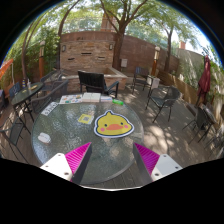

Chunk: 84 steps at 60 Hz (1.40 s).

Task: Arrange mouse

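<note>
A yellow duck-shaped mouse pad (110, 125) lies on a round glass table (60, 145), just ahead of my fingers. My gripper (112, 148) is open and empty, with its magenta pads (78, 158) spread wide above the table's near part. Nothing stands between the fingers. I cannot make out a mouse in this view.
Papers (72, 99) and a small green object (118, 102) lie at the table's far side, and a small white item (44, 137) lies to the left. Black metal chairs (94, 82) stand around the table. A brick wall (85, 50) and trees are behind.
</note>
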Motion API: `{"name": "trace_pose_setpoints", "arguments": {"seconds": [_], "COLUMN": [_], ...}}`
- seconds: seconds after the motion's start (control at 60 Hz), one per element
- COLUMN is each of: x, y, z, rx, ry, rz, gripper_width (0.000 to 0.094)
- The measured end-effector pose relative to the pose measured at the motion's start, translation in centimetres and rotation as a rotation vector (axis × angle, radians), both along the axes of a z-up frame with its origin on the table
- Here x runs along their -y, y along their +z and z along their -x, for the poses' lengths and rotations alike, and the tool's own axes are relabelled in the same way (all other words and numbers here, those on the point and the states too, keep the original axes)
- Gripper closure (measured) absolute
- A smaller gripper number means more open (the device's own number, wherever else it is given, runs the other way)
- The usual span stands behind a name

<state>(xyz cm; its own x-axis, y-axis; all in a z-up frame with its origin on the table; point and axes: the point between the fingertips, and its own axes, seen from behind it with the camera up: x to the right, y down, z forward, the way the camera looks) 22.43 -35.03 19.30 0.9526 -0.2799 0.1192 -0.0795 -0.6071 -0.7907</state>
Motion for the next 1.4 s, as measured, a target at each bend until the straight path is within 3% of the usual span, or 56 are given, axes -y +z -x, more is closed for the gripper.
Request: {"name": "trace_pose_setpoints", "arguments": {"seconds": [0.233, 0.517, 0.75, 0.917, 1.133, 1.4], "x": [1.7, 4.6, -5.0, -12.6, -18.1, -22.8], "y": [-3.3, -11.6, -16.1, -19.1, -20.6, -20.6], "z": [1.1, 9.8, 22.8, 27.6, 30.3, 29.2], "rx": [0.004, -0.049, -0.094, -0.081, -0.058, -0.038], "ry": [-0.007, 0.111, 0.239, 0.299, 0.357, 0.339], "rz": [0.081, 0.182, 0.133, 0.112, 0.115, 0.107], "gripper_width": [0.0075, 0.0085, 0.0098, 0.0097, 0.0098, 0.0108]}}
